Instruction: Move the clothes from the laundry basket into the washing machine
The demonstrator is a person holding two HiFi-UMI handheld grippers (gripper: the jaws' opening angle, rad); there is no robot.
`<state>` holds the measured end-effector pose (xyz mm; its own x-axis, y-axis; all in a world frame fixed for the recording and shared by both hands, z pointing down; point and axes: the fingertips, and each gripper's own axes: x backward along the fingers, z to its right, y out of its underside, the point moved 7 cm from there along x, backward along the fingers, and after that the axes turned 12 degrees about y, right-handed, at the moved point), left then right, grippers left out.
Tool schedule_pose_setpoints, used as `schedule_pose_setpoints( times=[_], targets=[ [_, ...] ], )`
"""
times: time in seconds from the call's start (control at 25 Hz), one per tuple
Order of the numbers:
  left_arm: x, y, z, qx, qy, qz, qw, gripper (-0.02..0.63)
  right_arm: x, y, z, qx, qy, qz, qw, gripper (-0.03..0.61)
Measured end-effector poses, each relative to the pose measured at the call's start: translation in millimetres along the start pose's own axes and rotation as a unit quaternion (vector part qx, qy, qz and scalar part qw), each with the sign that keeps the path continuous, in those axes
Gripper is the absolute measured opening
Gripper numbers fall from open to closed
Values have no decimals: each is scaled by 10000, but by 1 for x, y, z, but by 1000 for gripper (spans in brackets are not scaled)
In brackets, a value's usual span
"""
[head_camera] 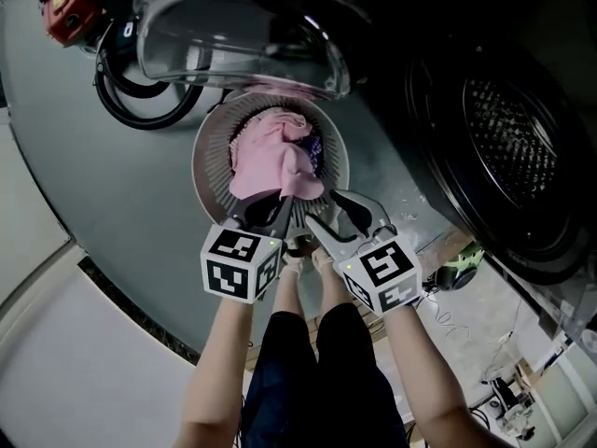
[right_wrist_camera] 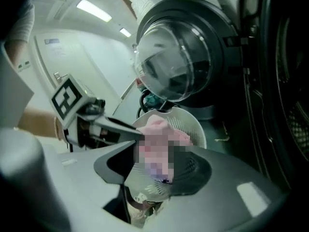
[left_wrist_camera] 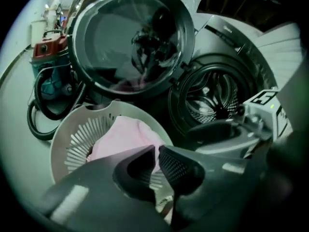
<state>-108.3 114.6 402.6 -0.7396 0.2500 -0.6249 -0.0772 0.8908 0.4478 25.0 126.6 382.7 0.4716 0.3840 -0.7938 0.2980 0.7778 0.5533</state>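
Left gripper (head_camera: pixel 270 205) on the pink garment (head_camera: pixel 266 152), right gripper (head_camera: pixel 340 211) open.
We see the left jaws nearly together, pinching the garment's near edge (purple item (head_camera: pixel 312 147) beneath) in the laundry basket (head_camera: pixel 207 171) on the floor. Right jaws are wide apart just beside, over the rim. The washing machine (head_camera: pixel 522 157) stands beyond with its door (head_camera: pixel 233 35) open.

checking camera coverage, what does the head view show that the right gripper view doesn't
Head view only: the person's legs, the marker cube on the open right claw, and a green object on the floor.
Right gripper view only: the ceiling lights.
Both: the laundry basket, the pink cloth in it, the open glass door, and the left claw pinched at the cloth's edge.
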Motion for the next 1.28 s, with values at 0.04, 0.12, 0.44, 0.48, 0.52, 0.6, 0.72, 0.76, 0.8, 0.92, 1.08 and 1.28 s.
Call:
schedule_pose_setpoints(
  times=[0.04, 0.12, 0.44, 0.48, 0.52, 0.6, 0.72, 0.76, 0.8, 0.92, 1.08, 1.28],
  targets=[
    [9, -7, 7, 33, 82, 33, 10000, 28, 1, -2, -4, 140, -61, -126, 9998, 233],
    [28, -23, 22, 52, 267, 115, 9996, 28, 5, -6, -11, 266, -197, -232, 9992, 260],
    [79, -77, 92, -132, 1035, 547, 9930, 26, 26, -45, -40, 425, -204, 129, 9988, 376],
    [82, -82, 99, -134, 1110, 605, 9919, 26, 29, -51, -41, 418, -79, 233, 9988, 374],
    [85, -85, 106, -124, 1180, 676, 9906, 26, 33, -59, -40, 393, 83, 364, 9985, 365],
    [91, -91, 115, -90, 1306, 858, 9877, 26, 41, -71, -37, 333, 442, 685, 9961, 303],
    [97, -98, 119, -79, 1402, 1133, 9836, 26, 51, -84, -33, 309, 780, 1057, 9909, 138],
    [97, -99, 119, -84, 1415, 1194, 9827, 26, 53, -85, -32, 308, 836, 1107, 9899, 108],
    [96, -100, 118, -83, 1415, 1238, 9821, 26, 54, -85, -30, 304, 889, 1134, 9891, 90],
    [88, -101, 121, -97, 1368, 1233, 9829, 35, 62, -80, -16, 145, 1095, 1182, 9868, 80],
    [79, -104, 130, -448, 1456, 1058, 9827, 97, 89, -79, 9, -220, 1496, 1408, 9784, 78],
    [56, -109, 140, -636, 1649, 898, 9801, 104, 134, -80, 43, -400, 2154, 1837, 9583, 78]
  ],
)
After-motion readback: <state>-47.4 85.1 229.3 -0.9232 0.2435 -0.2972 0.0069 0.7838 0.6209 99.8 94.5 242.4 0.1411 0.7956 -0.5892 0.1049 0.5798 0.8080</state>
